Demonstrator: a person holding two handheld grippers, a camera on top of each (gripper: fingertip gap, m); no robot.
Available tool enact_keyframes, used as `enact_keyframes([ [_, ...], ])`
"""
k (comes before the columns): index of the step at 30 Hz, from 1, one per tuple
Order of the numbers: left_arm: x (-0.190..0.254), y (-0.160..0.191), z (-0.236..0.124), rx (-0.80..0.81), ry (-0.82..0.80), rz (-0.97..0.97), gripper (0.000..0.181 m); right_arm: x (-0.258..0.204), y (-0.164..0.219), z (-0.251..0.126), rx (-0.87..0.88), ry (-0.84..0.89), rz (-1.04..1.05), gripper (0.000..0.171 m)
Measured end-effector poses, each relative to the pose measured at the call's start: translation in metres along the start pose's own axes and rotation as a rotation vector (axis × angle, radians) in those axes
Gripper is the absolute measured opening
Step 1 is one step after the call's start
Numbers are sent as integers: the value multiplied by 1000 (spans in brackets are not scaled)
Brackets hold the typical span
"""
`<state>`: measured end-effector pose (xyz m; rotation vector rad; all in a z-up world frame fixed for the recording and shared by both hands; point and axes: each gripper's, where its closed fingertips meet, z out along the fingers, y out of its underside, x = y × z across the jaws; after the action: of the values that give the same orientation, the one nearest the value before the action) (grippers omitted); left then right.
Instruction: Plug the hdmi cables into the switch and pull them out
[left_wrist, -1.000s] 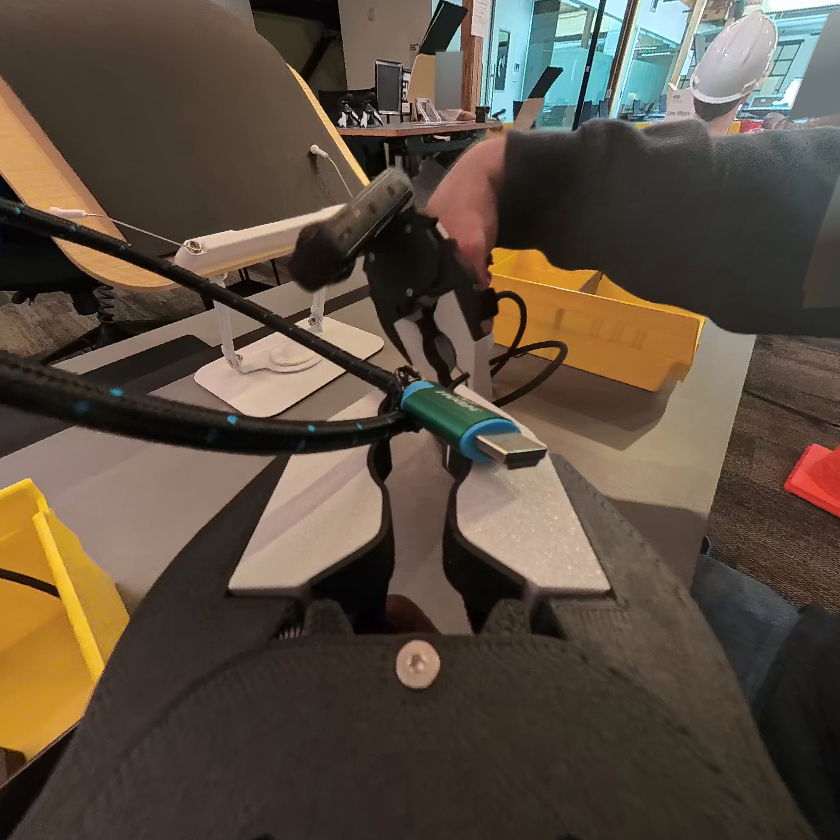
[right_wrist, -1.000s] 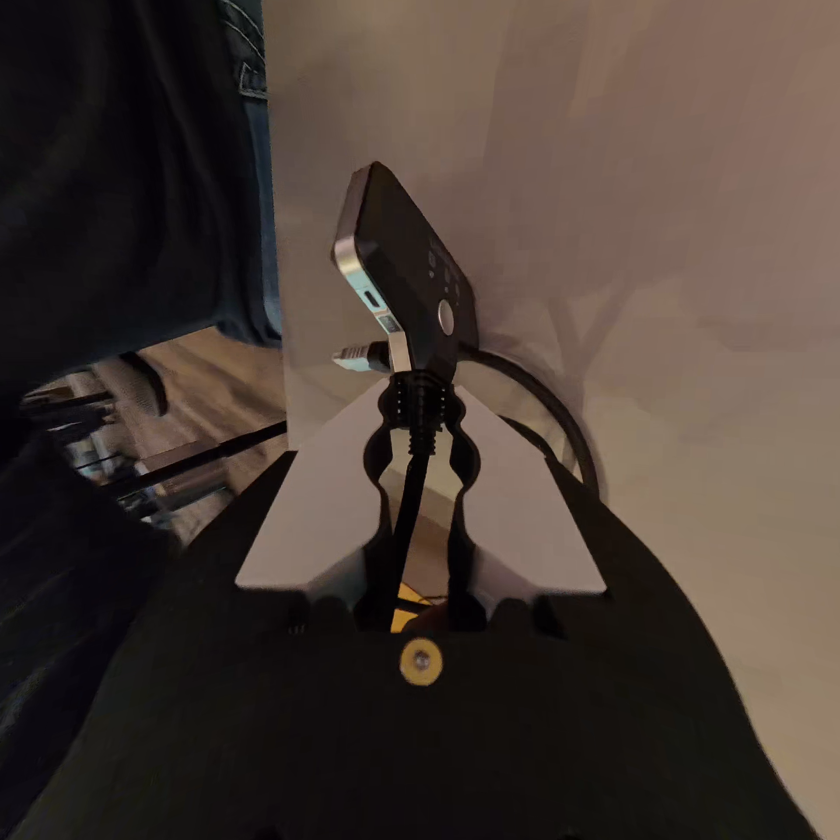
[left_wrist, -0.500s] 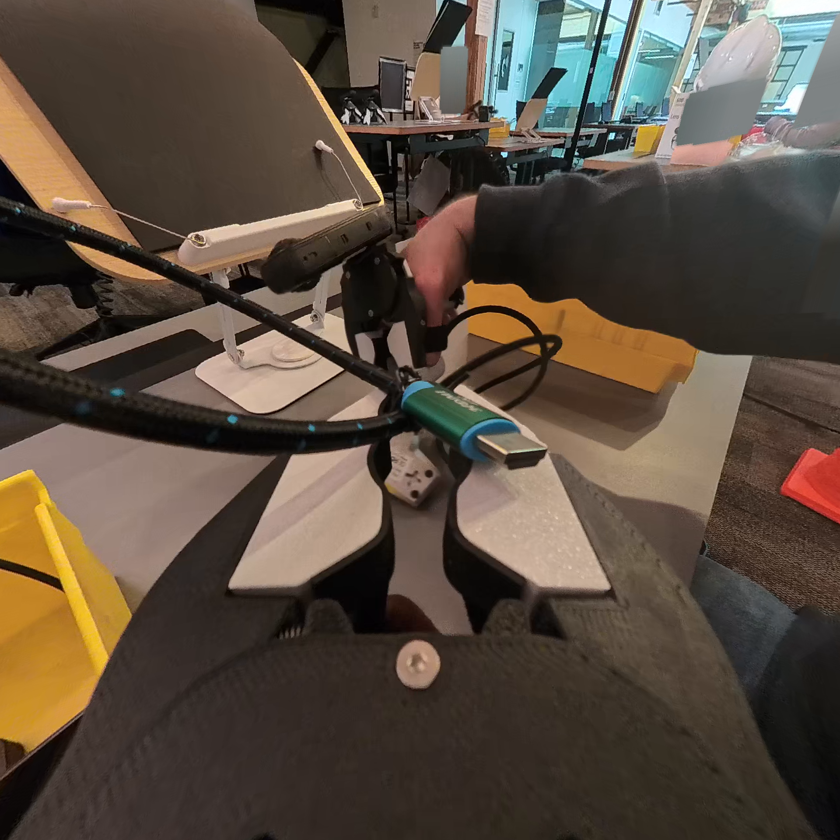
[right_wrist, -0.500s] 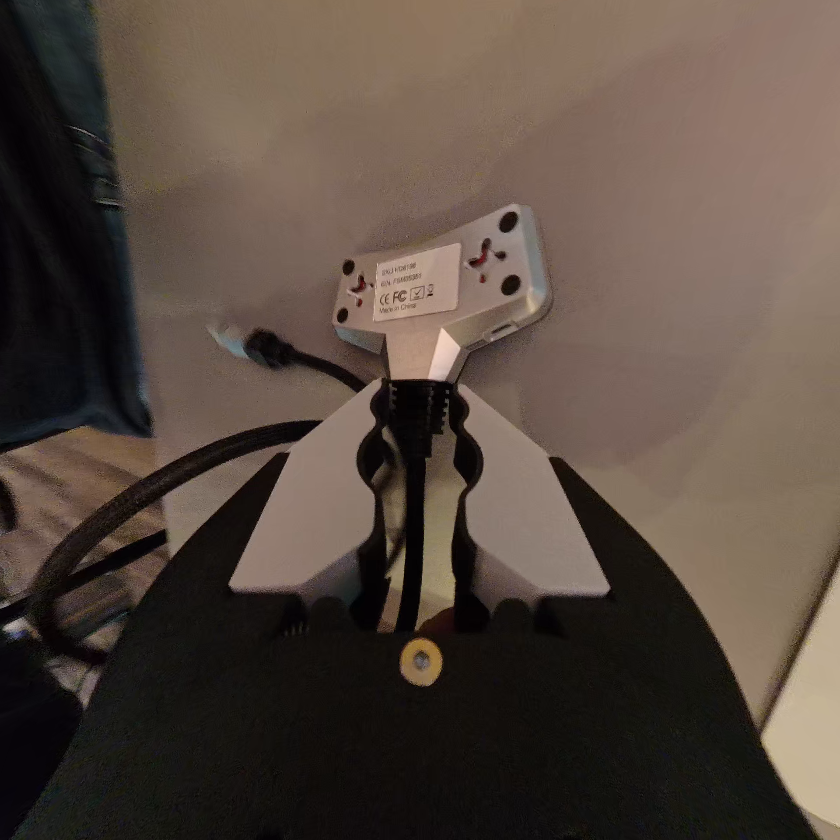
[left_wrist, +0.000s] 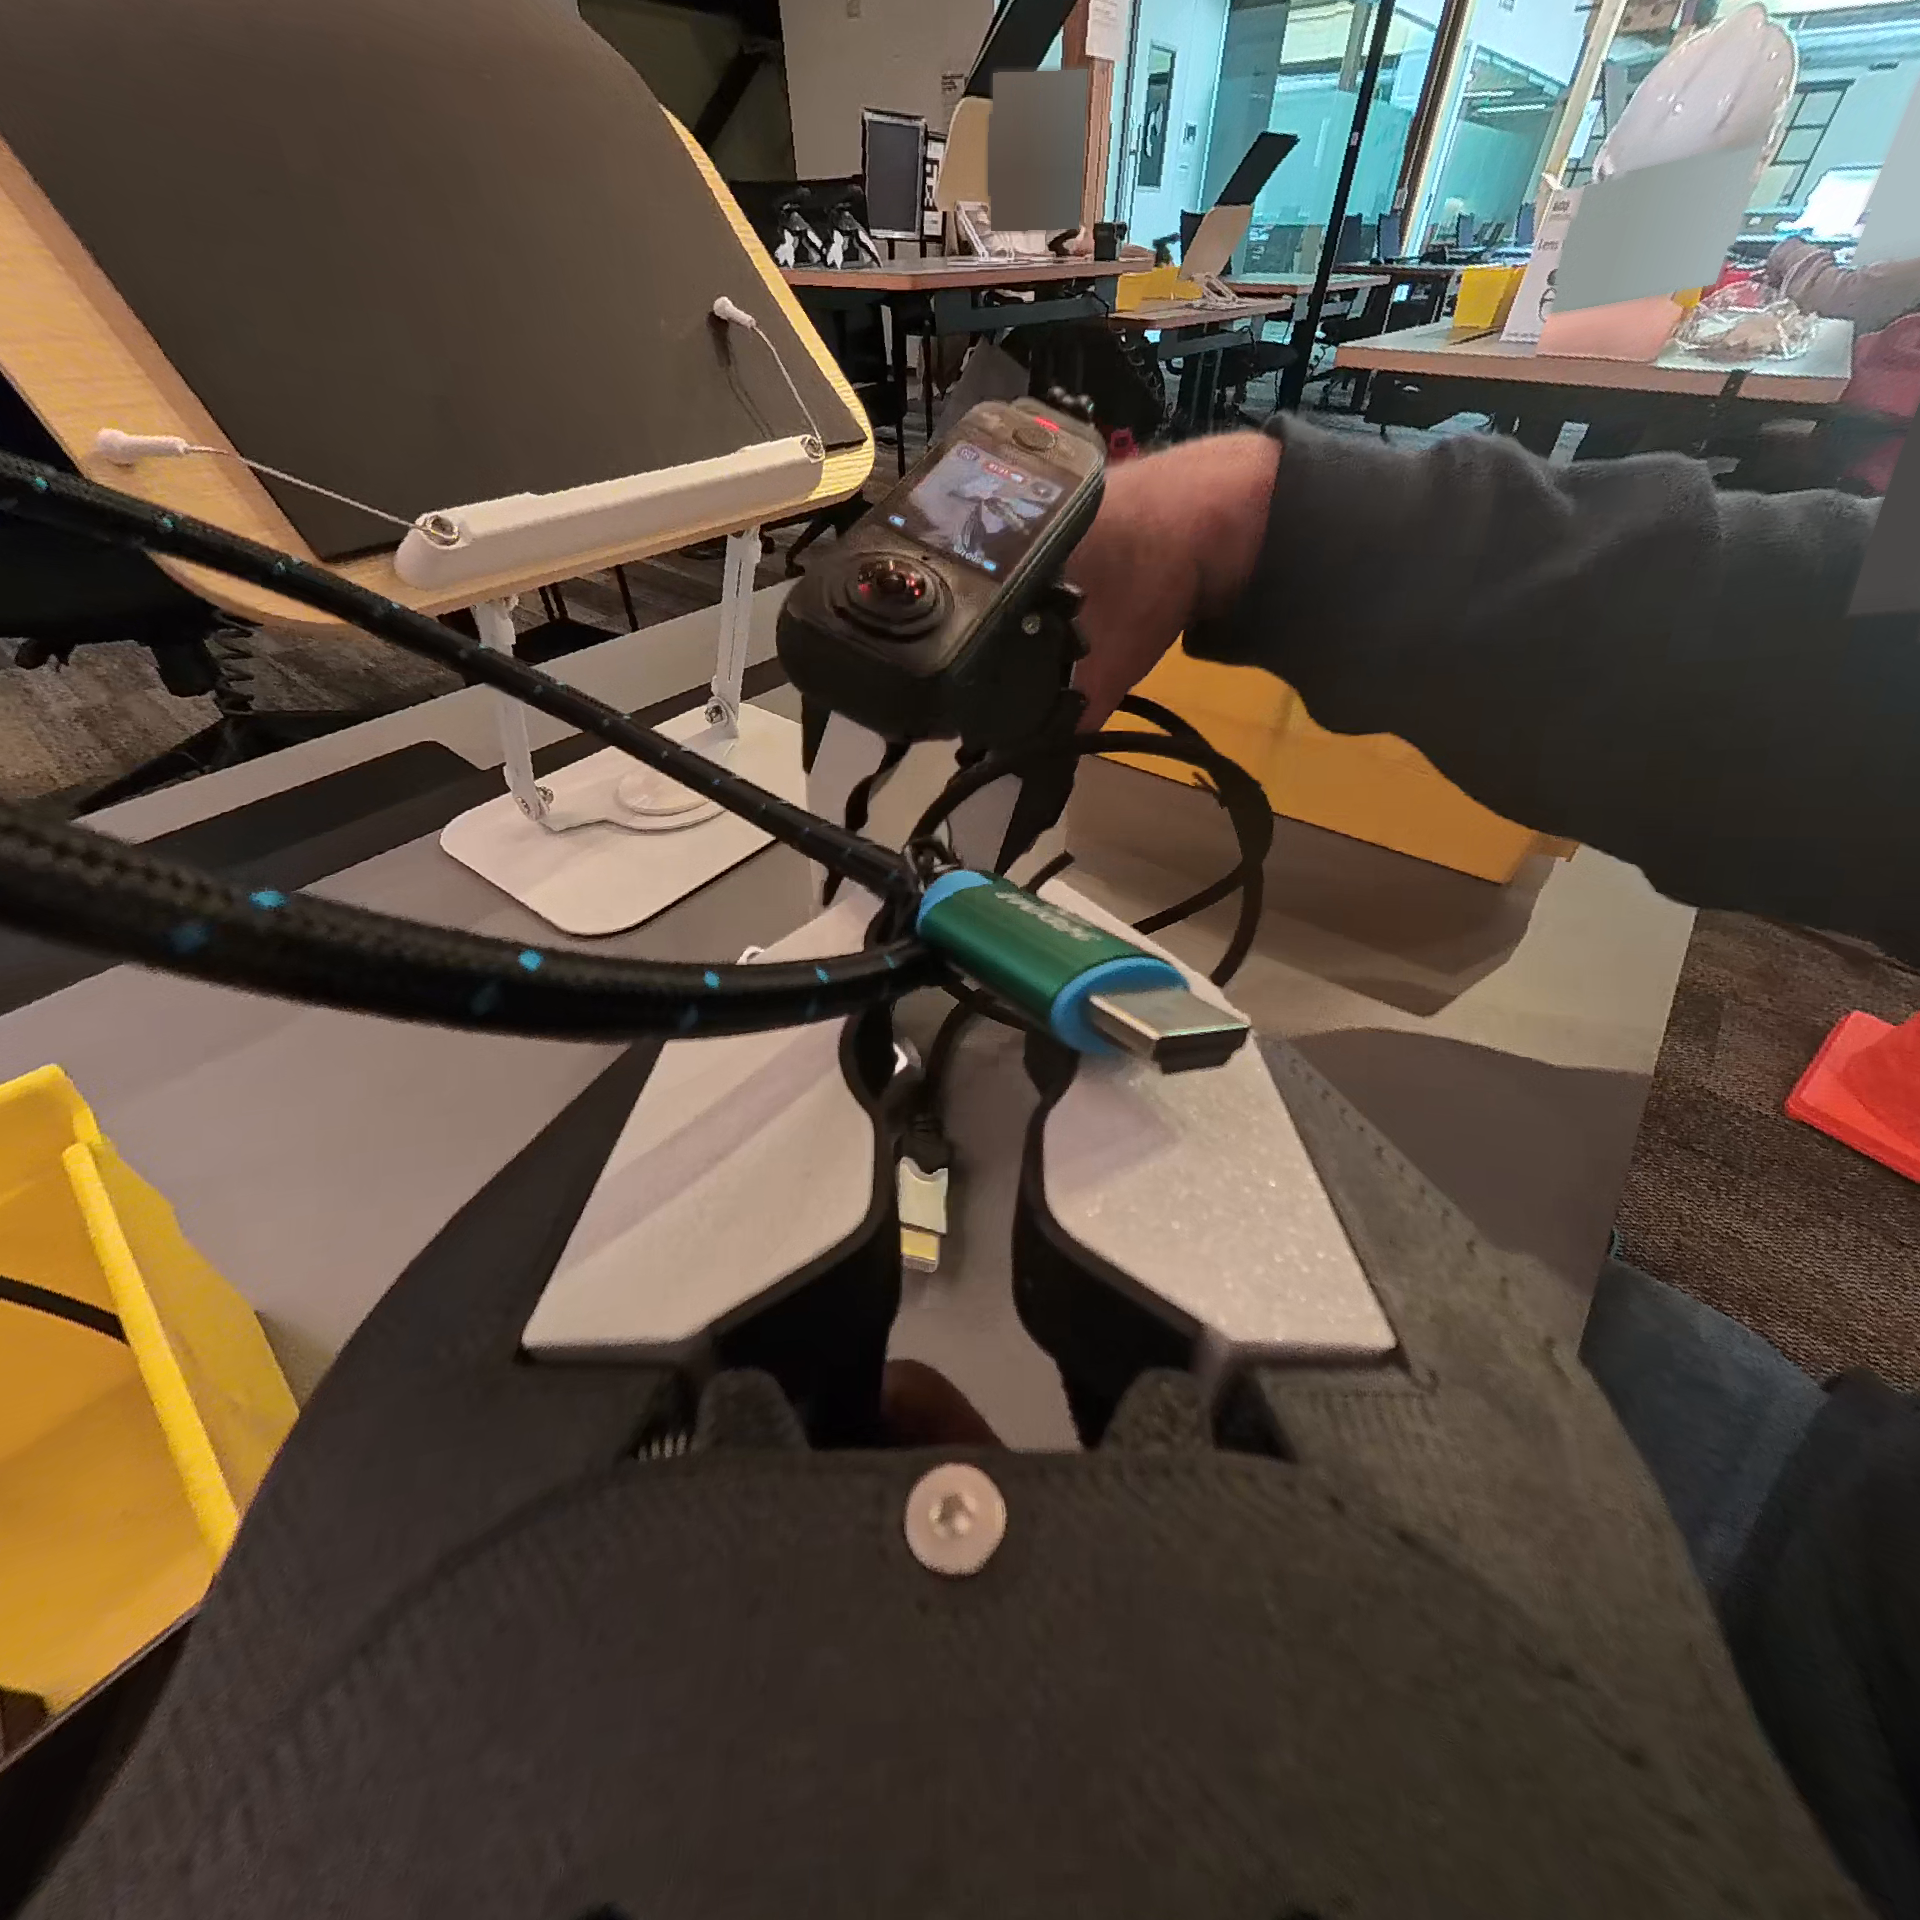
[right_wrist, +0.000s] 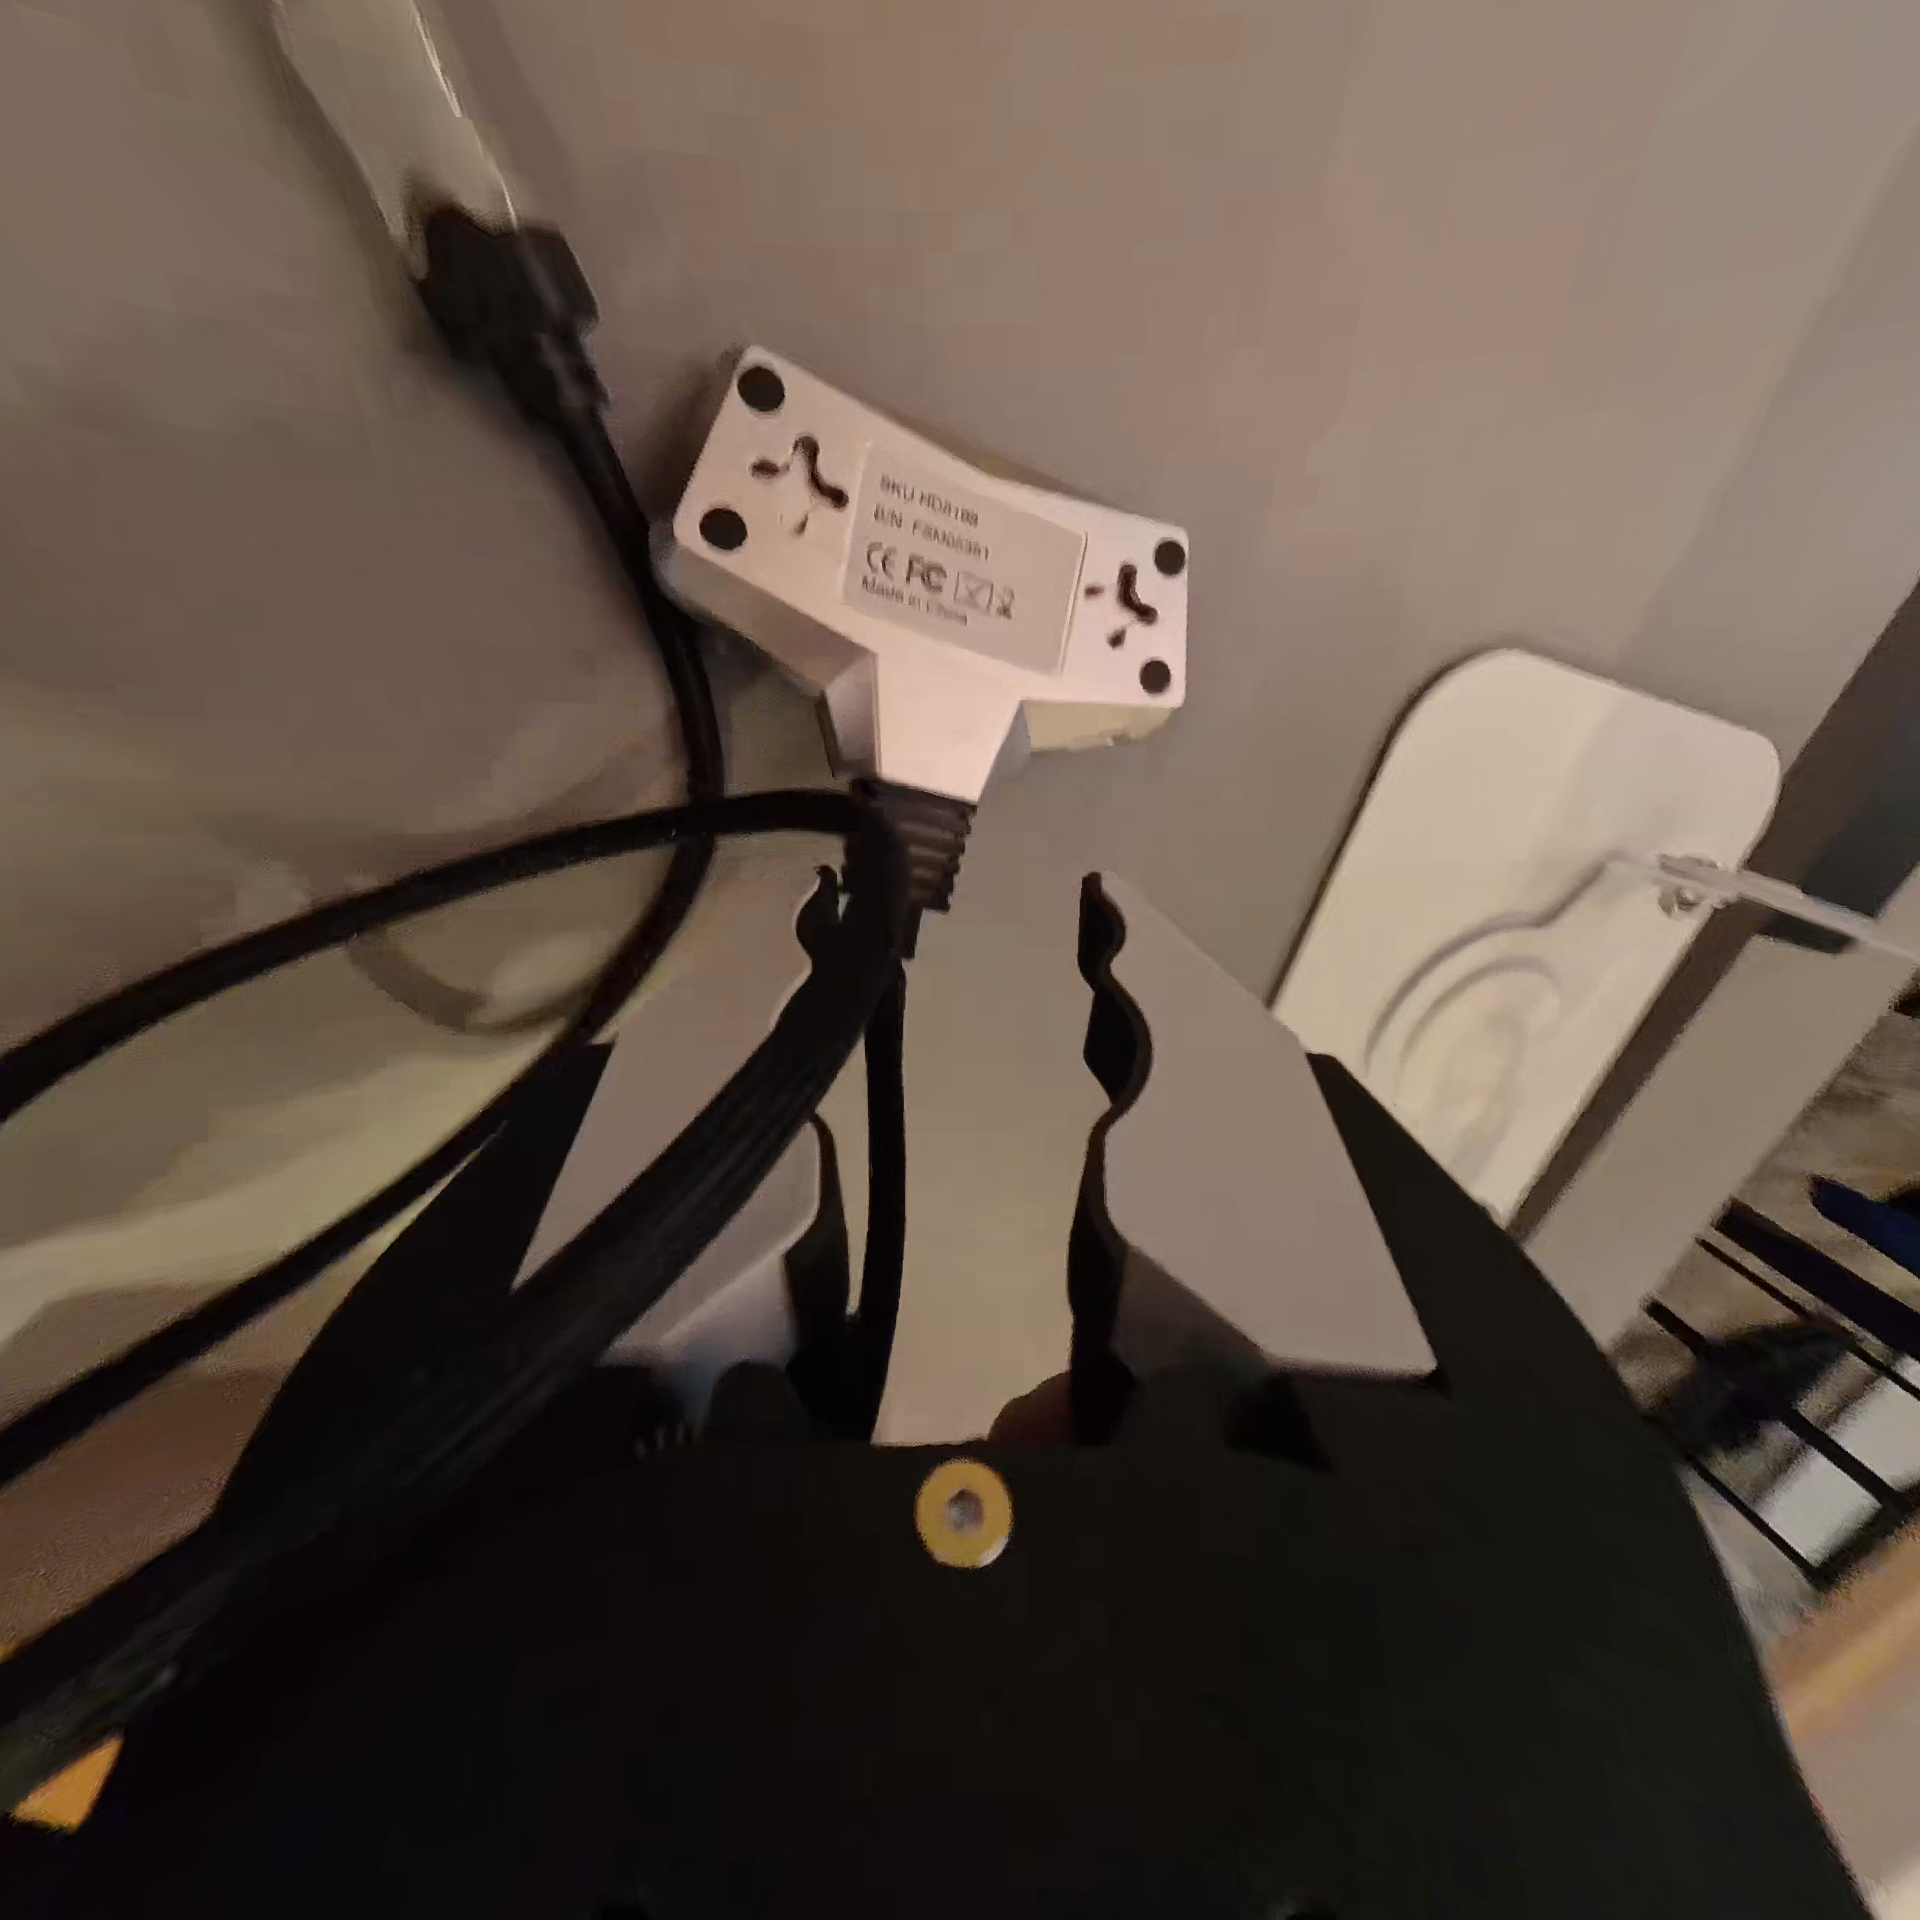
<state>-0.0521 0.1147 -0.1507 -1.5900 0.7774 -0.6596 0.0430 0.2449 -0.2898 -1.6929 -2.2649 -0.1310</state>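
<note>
left claw (left_wrist: 940, 997) grips green plug (left_wrist: 1023, 951), tip pointing right.

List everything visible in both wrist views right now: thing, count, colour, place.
HDMI plug: 1, green and blue body, metal tip, clamped in left gripper
braided cable: 1, black with blue flecks, runs left from plug
switch: 1, silver, underside up on table, ahead of right gripper
black cables: several, looped by switch
loose connector: 1, silver tip, on table
stand: 1, white, holds tilted board
bins: 2, yellow, one far side, one near left
table: 1, grey
left gripper: shut on plug
right gripper: open, above table
hand: 1, grips right gripper
</note>
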Motion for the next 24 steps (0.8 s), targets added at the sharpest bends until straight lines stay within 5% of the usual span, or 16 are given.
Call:
enact_keyframes([
  [7,-1,-1,-1,3,-2,3,20,22,39,-51,-200,84,52,38],
  [12,-1,-1,0,2,-2,2,20,39,-7,-79,13,153,145,30],
  [14,-1,0,0,1,-5,5,20,29,-28,-68,96,83,179,31],
  [20,-2,-4,-3,17,-12,15,20,10,-13,-9,26,-66,365,48],
  [24,-2,-4,-2,19,-8,13,20,-3,-7,11,48,-153,412,45],
])
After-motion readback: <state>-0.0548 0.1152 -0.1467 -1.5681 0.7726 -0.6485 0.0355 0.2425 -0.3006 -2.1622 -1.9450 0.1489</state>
